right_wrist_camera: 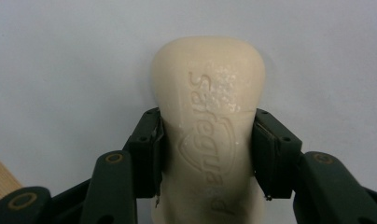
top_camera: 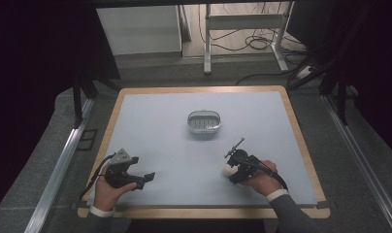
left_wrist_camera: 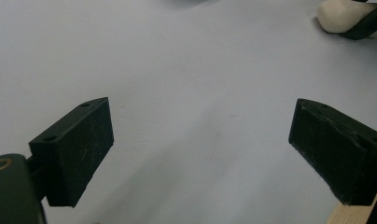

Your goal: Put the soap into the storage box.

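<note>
Right gripper [right_wrist_camera: 206,154]: near edge of the table, right of centre; jaws clamped on the two long sides of the soap bar [right_wrist_camera: 208,126]. The bar lies flat on the pale mat [top_camera: 184,141], embossed face up, long axis running straight out along the jaws, rounded far end sticking out past the pads.

Left gripper [left_wrist_camera: 200,154]: near left of the mat, jaws wide apart, nothing between them, resting low over bare mat. From here the soap [left_wrist_camera: 338,16] sits far off at upper right.

Soap dish [top_camera: 204,121]: white oval tray with slotted floor, mid-table, unoccupied. It lies beyond the soap [top_camera: 228,170] and a little to the left, well apart from it.

Judgement: the right hand [top_camera: 262,180] is the nearer one; the carry runs forward and slightly left, and the bar's long axis needs turning to match the long axis of the dish, which runs across the table.
</note>
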Demonstrator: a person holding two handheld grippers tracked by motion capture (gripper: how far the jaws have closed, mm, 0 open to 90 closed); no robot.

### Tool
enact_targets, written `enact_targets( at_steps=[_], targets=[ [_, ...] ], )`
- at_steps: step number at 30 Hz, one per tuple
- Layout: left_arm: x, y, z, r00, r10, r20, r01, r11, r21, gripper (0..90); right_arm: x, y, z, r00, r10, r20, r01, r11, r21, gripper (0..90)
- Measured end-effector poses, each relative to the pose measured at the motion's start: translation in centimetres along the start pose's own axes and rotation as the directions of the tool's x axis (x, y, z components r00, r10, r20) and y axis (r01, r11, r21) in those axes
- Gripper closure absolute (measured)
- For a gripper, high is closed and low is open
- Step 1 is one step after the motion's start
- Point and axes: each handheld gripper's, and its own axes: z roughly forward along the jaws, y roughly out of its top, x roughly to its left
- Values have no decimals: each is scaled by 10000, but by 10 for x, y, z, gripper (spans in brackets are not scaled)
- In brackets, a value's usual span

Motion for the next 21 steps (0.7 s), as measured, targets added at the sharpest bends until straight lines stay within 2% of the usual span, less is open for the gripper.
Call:
enact_targets(
  at_steps=[5, 15, 21],
  targets=[
    [0, 0, -1, 10000, -10, -8, 10, 10000, -31, 70, -3, 1, -2, 9999, -50, -125, 51, 10000, 59, 498],
    [1, 0, -2, 10000, -15, -23, 15, 9999, -107, 71, -11, 10, -28, 9999, -133, 34, 134, 9983, -567, 498],
    [1, 0, -1, 10000, -5, -16, 5, 10000, -95, 70, -16, 14, -35, 9998, -196, 43, 199, 9962, -851, 498]
  ],
)
